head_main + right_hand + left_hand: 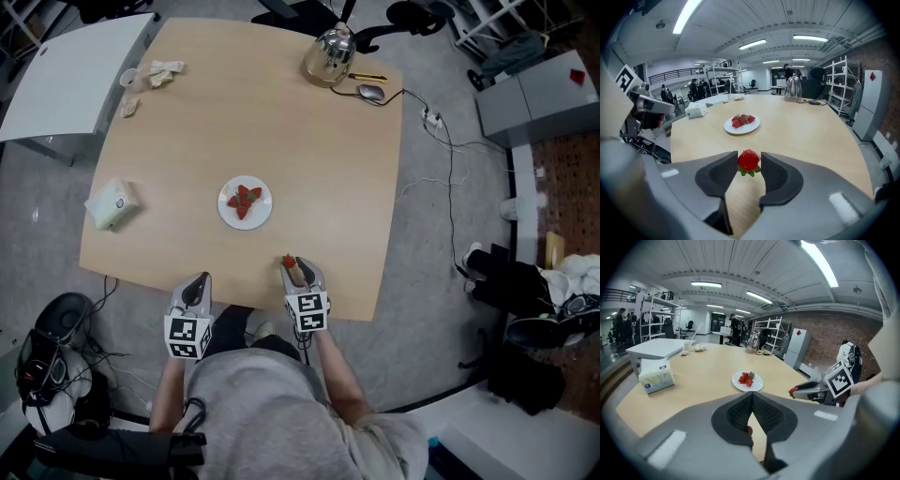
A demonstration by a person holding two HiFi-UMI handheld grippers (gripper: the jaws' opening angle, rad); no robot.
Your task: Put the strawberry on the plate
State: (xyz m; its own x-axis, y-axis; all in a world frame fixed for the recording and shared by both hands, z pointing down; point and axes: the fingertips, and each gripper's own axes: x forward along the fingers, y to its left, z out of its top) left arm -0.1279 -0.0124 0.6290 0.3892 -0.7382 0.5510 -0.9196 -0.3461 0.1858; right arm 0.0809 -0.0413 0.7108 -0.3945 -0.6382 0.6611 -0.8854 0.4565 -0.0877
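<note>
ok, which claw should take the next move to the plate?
Right. The right claw grips the strawberry between its pads, and the plate lies straight ahead across open table. The left claw is shut and empty.

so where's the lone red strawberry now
Head view: red strawberry pinched in the right gripper at the wooden table's near edge, short of the round white plate.

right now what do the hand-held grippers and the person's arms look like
Both the left hand-held gripper and the right hand-held gripper are pale grey moulded shells with dark textured pads. Each carries a cube with black-and-white square markers. The person wears a grey top.
</note>
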